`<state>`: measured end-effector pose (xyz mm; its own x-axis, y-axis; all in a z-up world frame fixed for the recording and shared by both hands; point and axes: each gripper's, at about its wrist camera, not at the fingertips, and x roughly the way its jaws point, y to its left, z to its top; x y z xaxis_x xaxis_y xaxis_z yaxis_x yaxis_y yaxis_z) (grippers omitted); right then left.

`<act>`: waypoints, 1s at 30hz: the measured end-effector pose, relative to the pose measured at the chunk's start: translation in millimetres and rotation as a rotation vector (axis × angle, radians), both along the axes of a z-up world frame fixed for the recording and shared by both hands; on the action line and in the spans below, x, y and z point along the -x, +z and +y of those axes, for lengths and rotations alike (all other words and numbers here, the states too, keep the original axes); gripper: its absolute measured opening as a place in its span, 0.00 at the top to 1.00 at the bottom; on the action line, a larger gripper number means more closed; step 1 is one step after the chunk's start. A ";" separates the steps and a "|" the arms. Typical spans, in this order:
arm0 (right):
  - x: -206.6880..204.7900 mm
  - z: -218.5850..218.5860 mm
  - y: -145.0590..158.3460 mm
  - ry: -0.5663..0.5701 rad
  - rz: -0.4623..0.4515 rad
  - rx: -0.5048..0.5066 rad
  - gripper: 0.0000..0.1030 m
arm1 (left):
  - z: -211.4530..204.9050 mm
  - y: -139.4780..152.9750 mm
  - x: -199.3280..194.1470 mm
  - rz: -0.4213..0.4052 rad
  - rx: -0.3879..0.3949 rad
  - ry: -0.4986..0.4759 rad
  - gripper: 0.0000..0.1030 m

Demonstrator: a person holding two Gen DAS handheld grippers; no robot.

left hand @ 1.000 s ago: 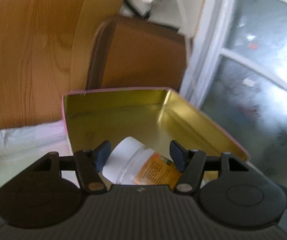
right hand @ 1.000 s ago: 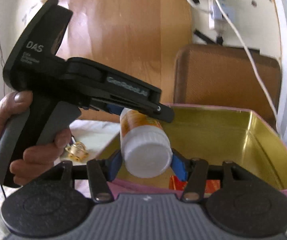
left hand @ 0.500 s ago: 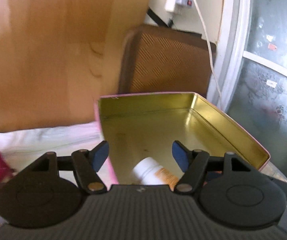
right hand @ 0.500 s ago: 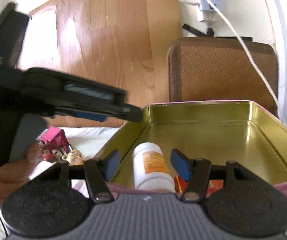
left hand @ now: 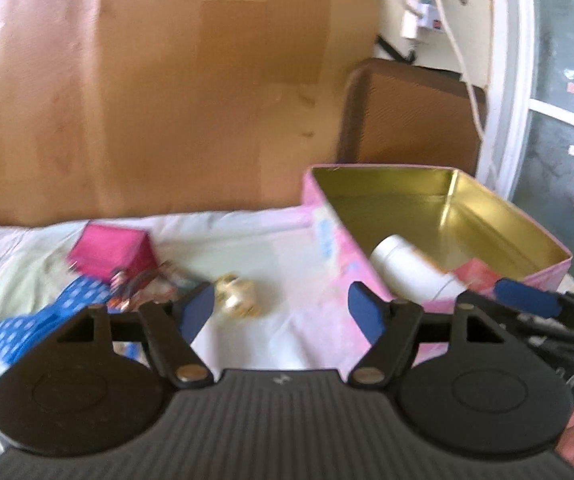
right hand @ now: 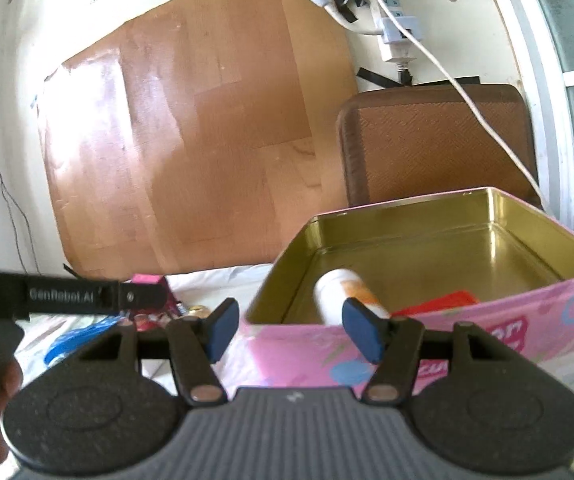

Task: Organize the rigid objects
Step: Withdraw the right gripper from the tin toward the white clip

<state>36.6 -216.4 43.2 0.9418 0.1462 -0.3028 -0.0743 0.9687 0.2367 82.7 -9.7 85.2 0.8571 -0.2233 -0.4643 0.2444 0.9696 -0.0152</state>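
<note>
Both my tongs are spread and empty now. A second ago the white bottle sat between the pads of my left tongs above the tin, with my right tongs just under its cap. Now it lies on its side on the tin's gold floor, in the near left corner, cap end toward the left wall. The left jaws have just been opening and nothing is between them. The right jaws have just been opening too, though they have nearly stopped; nothing sits between those pads either. Seen from the right wrist, the bottle is past the pads, inside the tin.

The left view has swung off the tin. Half a second ago the tin filled the middle of that view; now it sits at the right, and the bed sheet shows instead. On the sheet, left of the tin: a pink box, a blue dotted thing, some blurred wrappers and a small gold ball, which lies just past my left tongs' left pad.

A red packet lies in the tin by its near wall, right of the bottle. From the right wrist, my left tongs' body now sits low at the left edge, over the clutter.
</note>
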 end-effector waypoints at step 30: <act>-4.0 97.7 -35.4 0.104 0.045 0.123 0.25 | 102.5 -55.9 61.6 -0.171 0.016 0.217 0.12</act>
